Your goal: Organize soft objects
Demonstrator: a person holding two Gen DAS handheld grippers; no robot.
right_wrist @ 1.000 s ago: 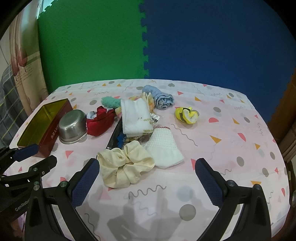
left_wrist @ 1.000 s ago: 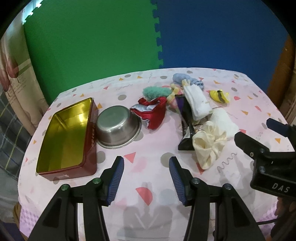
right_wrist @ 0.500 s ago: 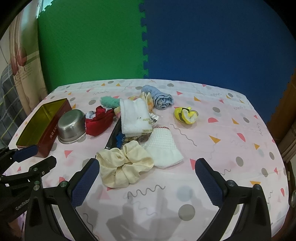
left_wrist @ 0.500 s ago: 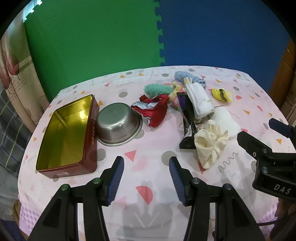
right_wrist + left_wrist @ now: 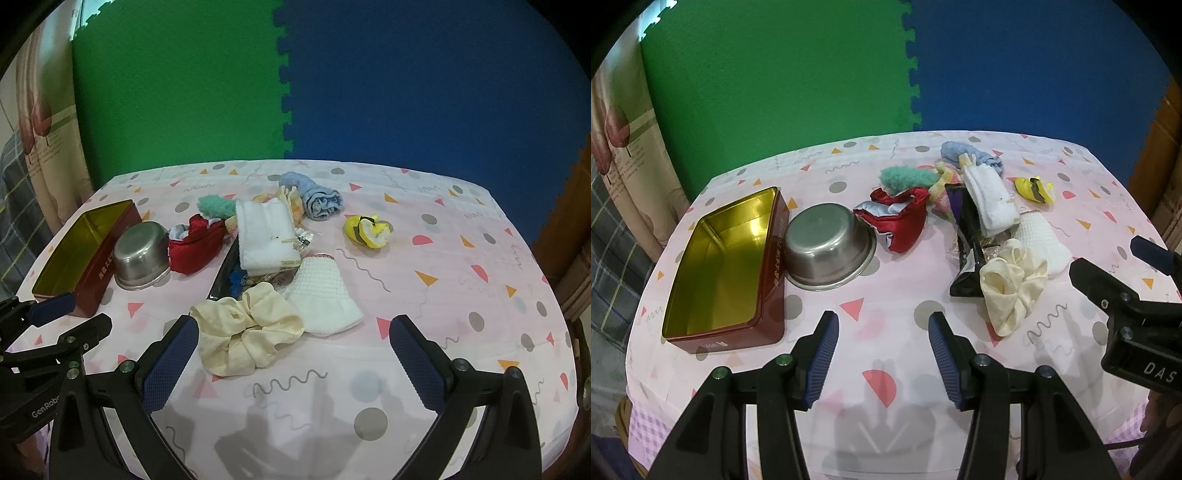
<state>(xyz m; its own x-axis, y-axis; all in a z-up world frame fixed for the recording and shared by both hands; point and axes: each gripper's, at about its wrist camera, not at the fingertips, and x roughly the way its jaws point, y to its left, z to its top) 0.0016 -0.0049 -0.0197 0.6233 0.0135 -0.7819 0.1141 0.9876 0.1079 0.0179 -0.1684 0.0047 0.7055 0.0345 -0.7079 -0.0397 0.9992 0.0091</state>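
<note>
Lying just ahead of the right gripper (image 5: 291,354), the cream scrunchie (image 5: 247,332) sat nearest its wide-apart jaws; the left gripper (image 5: 882,343), jaws also apart, hung farther off.

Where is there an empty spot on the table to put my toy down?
The pink tablecloth is bare on the right side, past the yellow toy and the white knit cloth. There is also a bare strip along the near edge, before the cream scrunchie. The middle is crowded with a pile of soft things, and the steel bowl touches the red tin.
</note>
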